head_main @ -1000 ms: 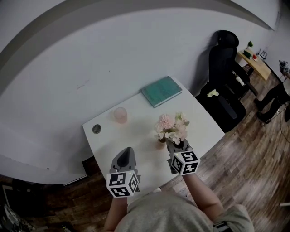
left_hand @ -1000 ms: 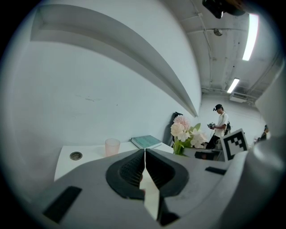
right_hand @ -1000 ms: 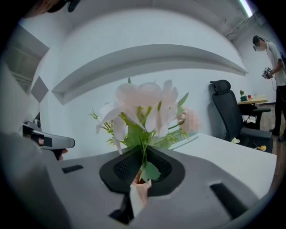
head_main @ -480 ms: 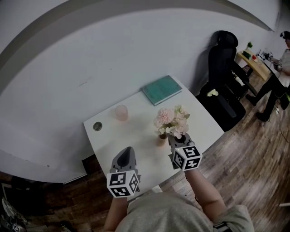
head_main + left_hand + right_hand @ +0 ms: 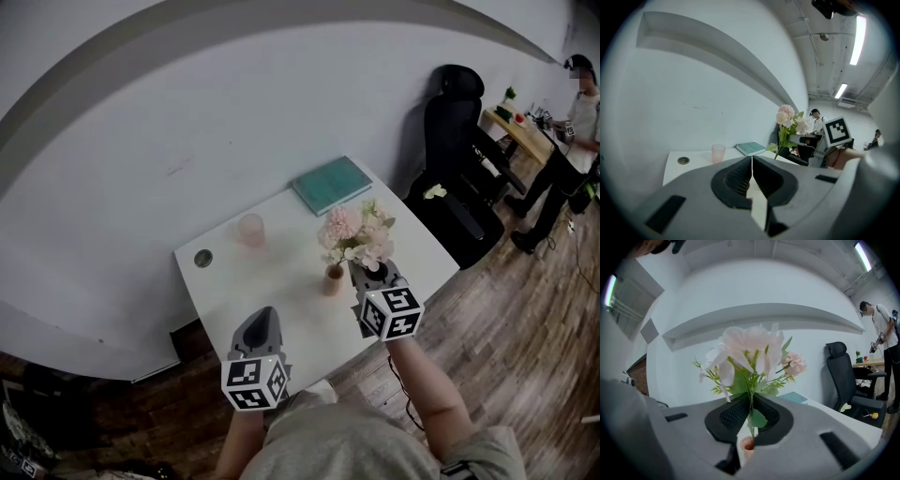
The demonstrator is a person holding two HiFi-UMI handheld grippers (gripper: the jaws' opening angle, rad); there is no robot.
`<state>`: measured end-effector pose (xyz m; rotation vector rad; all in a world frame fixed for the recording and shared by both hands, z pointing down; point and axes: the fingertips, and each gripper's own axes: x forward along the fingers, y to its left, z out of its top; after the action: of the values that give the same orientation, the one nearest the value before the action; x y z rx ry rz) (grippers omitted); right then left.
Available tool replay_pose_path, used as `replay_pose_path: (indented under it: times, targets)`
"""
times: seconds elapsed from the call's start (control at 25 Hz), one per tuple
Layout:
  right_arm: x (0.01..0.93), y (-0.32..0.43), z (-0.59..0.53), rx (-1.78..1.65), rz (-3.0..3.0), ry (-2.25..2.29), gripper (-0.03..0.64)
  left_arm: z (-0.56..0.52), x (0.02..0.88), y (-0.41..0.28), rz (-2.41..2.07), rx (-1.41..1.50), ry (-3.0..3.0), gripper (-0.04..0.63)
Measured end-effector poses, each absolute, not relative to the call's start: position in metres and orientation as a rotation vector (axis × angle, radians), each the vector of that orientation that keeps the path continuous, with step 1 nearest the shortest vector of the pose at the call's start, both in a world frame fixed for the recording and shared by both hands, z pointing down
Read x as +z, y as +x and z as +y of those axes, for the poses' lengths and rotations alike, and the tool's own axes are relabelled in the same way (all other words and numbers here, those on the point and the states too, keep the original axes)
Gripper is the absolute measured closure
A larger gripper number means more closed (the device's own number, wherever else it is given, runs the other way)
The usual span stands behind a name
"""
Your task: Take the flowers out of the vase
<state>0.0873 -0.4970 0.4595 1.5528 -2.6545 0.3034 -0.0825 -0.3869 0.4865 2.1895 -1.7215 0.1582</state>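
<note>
Your right gripper [image 5: 367,274], pinched shut on the stems, has raised the flowers [image 5: 357,238] since a second ago, but their ends still seem to reach the mouth of the vase [image 5: 334,279] on the table [image 5: 234,292], so keep lifting; your left gripper [image 5: 262,317] waits closed and empty.

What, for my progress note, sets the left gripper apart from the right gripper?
The left gripper is shut on nothing; the right gripper is shut on the flowers by their stems. The left gripper sits near the table's front edge, apart from everything; the right gripper is close by the vase. Both point toward the wall.
</note>
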Motion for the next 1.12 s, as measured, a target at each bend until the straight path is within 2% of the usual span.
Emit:
replay_pose_path:
  times: [0.56, 1.12]
  targets:
    - [0.401, 0.085, -0.457, 0.143, -2.721, 1.607, 0.595, -0.328, 0.486, -0.083, -1.724, 0.148, 2.203, 0.586]
    - [0.385, 0.100, -0.354, 0.091, -2.720, 1.645, 0.595, -0.247, 0.477, -0.066, -1.705, 0.133, 2.247, 0.586]
